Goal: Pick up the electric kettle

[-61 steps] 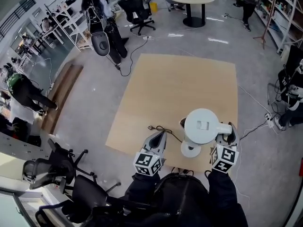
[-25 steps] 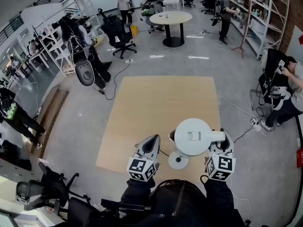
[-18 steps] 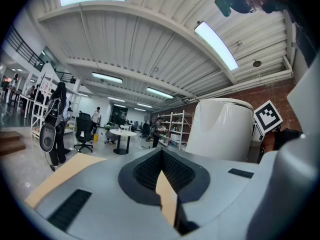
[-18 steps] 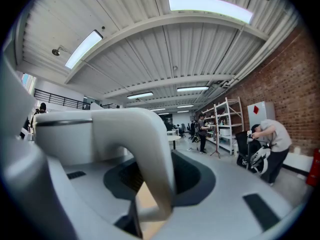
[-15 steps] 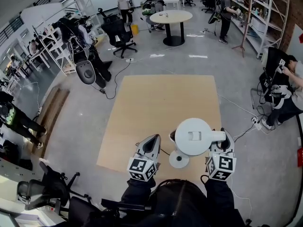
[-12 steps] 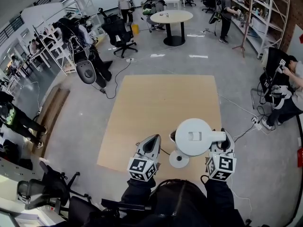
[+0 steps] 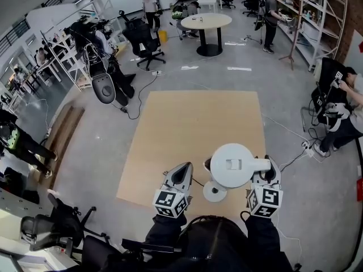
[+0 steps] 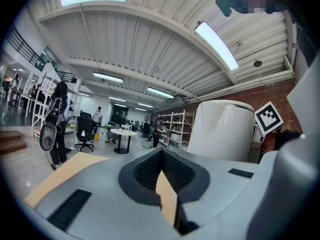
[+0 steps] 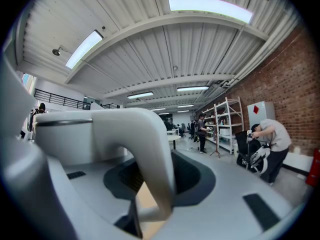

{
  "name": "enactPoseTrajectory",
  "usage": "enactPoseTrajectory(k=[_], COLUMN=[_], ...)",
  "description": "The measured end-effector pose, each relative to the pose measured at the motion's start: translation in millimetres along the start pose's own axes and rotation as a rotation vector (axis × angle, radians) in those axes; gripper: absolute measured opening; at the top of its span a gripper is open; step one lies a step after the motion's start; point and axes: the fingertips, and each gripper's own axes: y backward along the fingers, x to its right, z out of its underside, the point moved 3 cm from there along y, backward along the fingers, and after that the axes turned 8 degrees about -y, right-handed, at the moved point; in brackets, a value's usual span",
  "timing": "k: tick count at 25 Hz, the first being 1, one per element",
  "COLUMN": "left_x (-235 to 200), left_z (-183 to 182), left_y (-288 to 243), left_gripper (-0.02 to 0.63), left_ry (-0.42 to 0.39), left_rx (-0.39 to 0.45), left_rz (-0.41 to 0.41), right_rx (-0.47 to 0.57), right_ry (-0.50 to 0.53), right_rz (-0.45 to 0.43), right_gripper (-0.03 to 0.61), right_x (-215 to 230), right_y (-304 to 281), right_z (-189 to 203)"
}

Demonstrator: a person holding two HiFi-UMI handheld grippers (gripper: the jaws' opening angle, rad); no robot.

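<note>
White kettle (image 7: 235, 164): hangs above the near right part of the table (image 7: 193, 123), lid up and body upright, off its base by my reading.
Base (image 7: 214, 192): round white disc flat on the table, below the kettle and a little to its left; a dark cord runs off it to the left.
Right gripper (image 7: 271, 168): its 2 jaws pinch the handle (image 9: 150, 154), which passes between the pads; it points almost level.
Left gripper (image 7: 182, 171): tips pressed together with nothing between them; it hovers left of the kettle, apart from it.
Step in hand: the lift itself; judged largely done, since the kettle looks clear of the base.
Grip note: the body sits out to 1 side of the pinch, so its weight will likely try to roll the handle in the pads. Pinch firmly and hold the wrist level.
Motion note: any further rise is best straight up and slow, with no swing.
Risk: a tilt could spill any water inside; I cannot tell the fill level.
Left side: best kept clear of the body and cord.
</note>
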Motion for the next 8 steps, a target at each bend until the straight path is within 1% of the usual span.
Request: enactPoseTrajectory(k=[8], left_x=[0.7], left_z=[6.8], left_y=[4.3], left_gripper=[-0.006], left_ry=[0.001], left_rx=[-0.007], left_rz=[0.000], right_rx=[-0.016], right_ry=[0.002], right_rz=[0.002], right_gripper=[0.137], right_x=[-1.4], right_y=[2.4], right_z=[10.7])
